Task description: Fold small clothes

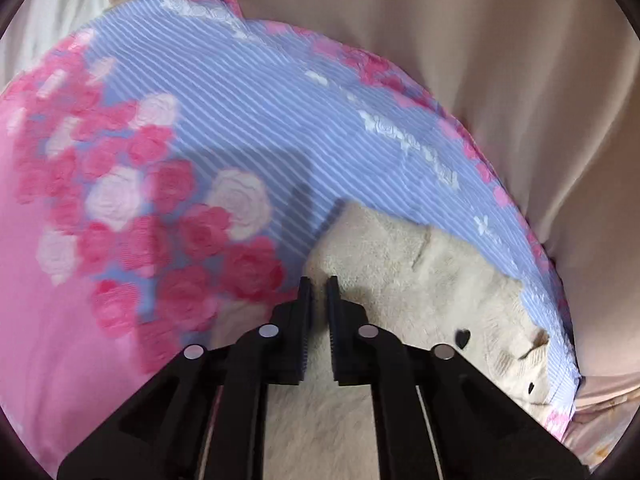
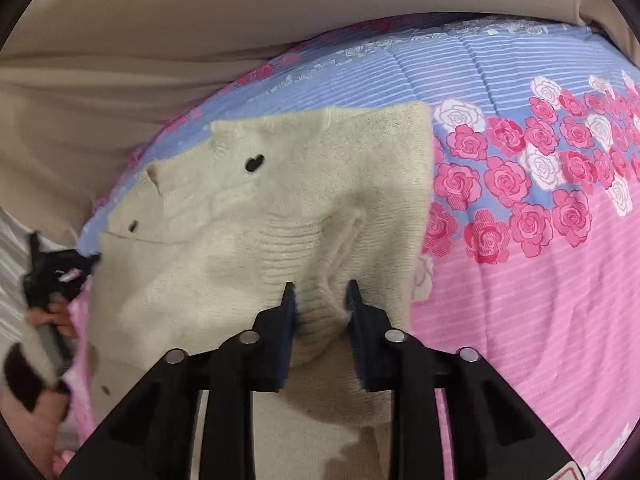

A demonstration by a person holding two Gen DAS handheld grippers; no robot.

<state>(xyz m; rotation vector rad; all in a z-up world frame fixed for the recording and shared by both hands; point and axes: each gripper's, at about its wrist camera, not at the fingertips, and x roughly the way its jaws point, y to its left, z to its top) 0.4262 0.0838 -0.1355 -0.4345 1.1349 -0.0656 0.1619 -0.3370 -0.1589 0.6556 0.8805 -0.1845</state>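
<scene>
Cream knit cardigan (image 1: 400,264) lies on a quilt (image 1: 224,92) with blue stripes, pink and white roses and a pink band. Left wrist view: left gripper (image 1: 319,286) hangs over the cardigan's near part, jaws drawn almost together with only a thin slit between them, no fabric seen in that slit. A black heart-shaped button (image 1: 463,337) shows on the knit to the right of the gripper, a second small dark button (image 1: 531,388) further right near the quilt edge. Beige sheet (image 1: 480,40) lies beyond the quilt. Picture is blurred on the left side.

Right wrist view: right gripper (image 2: 320,294) is low over the cardigan (image 2: 248,232), jaws partly apart, a bunched ridge of ribbed knit between them; both fingers seem to press against the ridge, though blur keeps the contact unsure. Cardigan is spread over the blue part of the quilt (image 2: 540,280), its right edge beside the roses. Heart button (image 2: 254,163) sits near the top, small button (image 2: 132,224) at the left edge. Left gripper (image 2: 60,268) appears at far left, at the cardigan's left edge, a hand (image 2: 52,316) behind it; its jaws are too blurred to read there. Beige sheet (image 2: 160,40) lies above.
</scene>
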